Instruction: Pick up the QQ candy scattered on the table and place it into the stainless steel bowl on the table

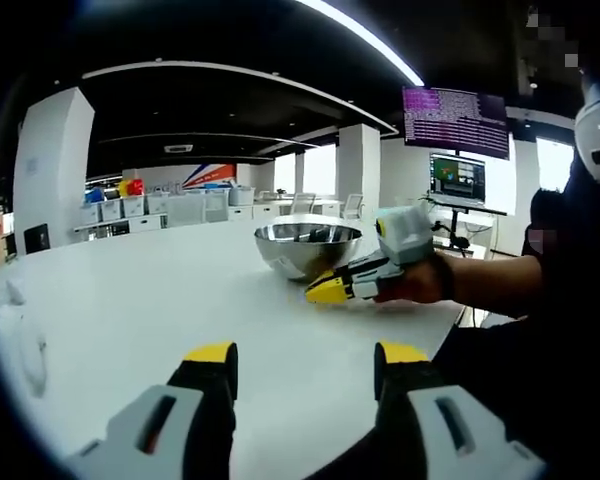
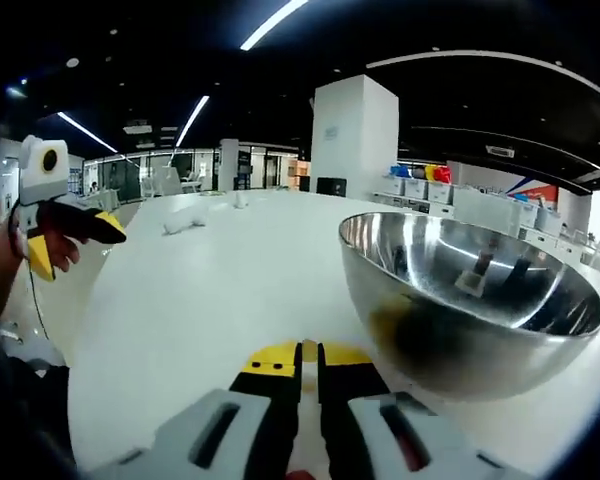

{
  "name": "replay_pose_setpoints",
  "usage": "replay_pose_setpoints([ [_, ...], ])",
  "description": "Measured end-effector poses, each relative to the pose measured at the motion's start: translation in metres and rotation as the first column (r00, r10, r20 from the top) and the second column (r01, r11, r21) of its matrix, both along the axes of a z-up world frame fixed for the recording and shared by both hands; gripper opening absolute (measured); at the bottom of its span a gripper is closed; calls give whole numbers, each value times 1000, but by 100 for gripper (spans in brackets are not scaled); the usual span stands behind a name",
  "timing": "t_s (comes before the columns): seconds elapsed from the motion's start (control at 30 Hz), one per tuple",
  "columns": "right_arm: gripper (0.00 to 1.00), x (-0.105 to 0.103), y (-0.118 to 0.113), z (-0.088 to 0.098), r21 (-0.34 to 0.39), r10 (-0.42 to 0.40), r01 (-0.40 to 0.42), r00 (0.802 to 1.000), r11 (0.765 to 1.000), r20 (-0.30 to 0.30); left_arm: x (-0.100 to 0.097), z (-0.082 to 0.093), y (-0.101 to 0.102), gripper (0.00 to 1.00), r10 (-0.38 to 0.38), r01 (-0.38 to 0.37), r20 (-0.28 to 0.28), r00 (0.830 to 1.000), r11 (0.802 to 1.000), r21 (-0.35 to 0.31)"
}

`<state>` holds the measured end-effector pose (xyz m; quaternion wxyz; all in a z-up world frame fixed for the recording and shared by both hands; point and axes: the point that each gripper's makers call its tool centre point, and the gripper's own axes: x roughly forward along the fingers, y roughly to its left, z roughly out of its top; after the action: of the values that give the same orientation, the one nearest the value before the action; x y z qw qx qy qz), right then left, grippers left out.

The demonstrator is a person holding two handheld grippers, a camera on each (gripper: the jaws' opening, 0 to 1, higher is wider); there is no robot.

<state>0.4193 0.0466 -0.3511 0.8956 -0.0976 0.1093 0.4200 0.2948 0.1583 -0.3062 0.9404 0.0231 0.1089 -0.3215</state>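
Observation:
The stainless steel bowl (image 1: 308,247) stands on the white table (image 1: 130,300), and it looms large and close at the right in the right gripper view (image 2: 470,310). My left gripper (image 1: 305,360) is open over bare tabletop, well short of the bowl. A hand holds my right gripper (image 1: 327,292) low beside the bowl's near side, with its yellow tips together. In its own view the right gripper (image 2: 308,358) shows only a thin slit between the jaws; I cannot make out anything pinched there. Small white pieces (image 2: 185,222), possibly candy, lie far across the table. The left gripper (image 2: 75,245) shows at the left edge.
More small white shapes (image 1: 25,350) lie near the table's left edge. A person in dark clothes (image 1: 560,300) stands at the right. Behind are monitors (image 1: 456,178), a white pillar (image 2: 352,135) and shelves with bins (image 1: 130,208).

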Motion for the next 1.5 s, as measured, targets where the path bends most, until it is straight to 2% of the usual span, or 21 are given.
replay_pose_setpoints([
  [0.23,8,-26,-49,28,36,73,-74,997,997,29,6,0,-24,55,-36,36,-1,999,999,7],
  [0.4,8,-43,-91,40,68,102,-103,995,992,17,10,0,-45,55,-68,68,-3,998,998,16],
  [0.5,8,-54,-114,40,86,120,-118,993,989,-18,11,1,-56,55,-83,83,-5,997,996,28],
  [0.7,8,-65,-163,34,87,74,-72,997,994,-23,13,2,-68,55,-93,93,-9,996,995,45],
  [0.8,8,-72,-178,30,77,56,-54,998,996,-24,14,1,-73,55,-96,97,-11,995,994,49],
  [0.9,8,-68,-191,27,76,46,-43,999,996,-26,15,-2,-79,55,-104,105,-18,994,993,55],
  [1.03,8,-62,-199,30,86,38,-36,999,996,-14,17,-3,-85,54,-112,113,-23,993,992,57],
  [1.27,8,-51,-192,41,75,60,-61,998,995,19,19,-1,-84,54,-114,115,-18,993,992,54],
  [1.5,8,-26,-178,67,16,100,-101,992,995,75,20,-2,-78,54,-111,112,-21,994,993,48],
])
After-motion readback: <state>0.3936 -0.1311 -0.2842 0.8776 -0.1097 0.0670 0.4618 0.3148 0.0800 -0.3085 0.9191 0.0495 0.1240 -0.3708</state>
